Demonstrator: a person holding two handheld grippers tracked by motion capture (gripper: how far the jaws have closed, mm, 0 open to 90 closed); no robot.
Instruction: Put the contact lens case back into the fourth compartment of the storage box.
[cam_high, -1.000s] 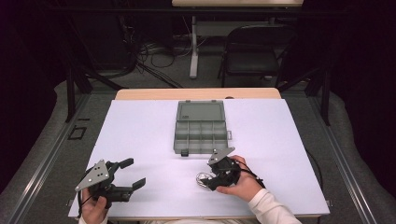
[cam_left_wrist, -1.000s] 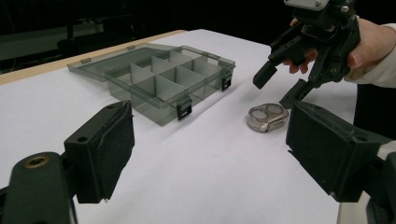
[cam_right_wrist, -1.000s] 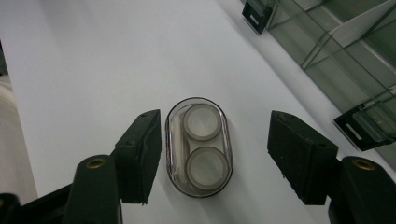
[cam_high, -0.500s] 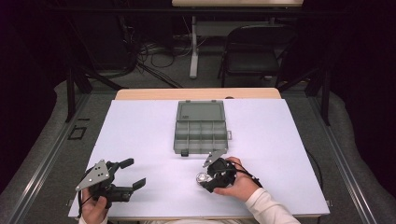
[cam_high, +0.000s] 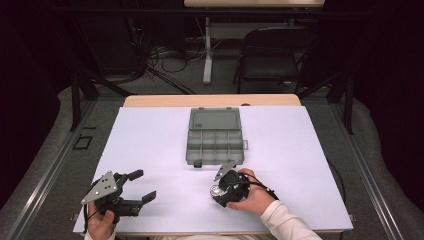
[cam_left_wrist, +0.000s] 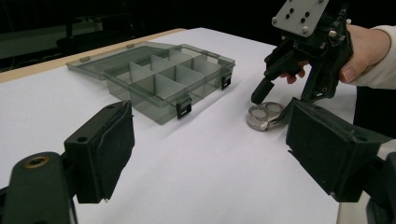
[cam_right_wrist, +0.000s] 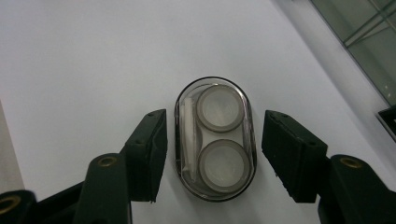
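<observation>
- The right gripper (cam_high: 218, 190) points down at the white table (cam_high: 300, 150), just in front of the person's side of the compartment box (cam_high: 215, 136)
- Between its 2 jaws lies a small oval clear case (cam_right_wrist: 215, 138) with 2 round grey lids inside and a thin white piece along one long side
- In the right gripper view the jaws stand on both long sides of the case; the jaw on the left of this view is very close to the rim and the other jaw keeps a small gap, so the pads do not press the case yet
- The jaws of the right gripper have just been closing, with the case between them
- The case lies flat on the table; in the left gripper view the clear case (cam_left_wrist: 265, 115) is near the front corner of the box, but apart from it
- The compartment box is grey and half transparent, its lid is open and lies flat behind it, and 2 black latches are on its front wall
- The left gripper (cam_high: 139, 186) is low at the left front part of the table, well apart from the case, with its jaws wide and nothing between them
- A hand (cam_high: 252, 197) in a white sleeve holds the right gripper
</observation>
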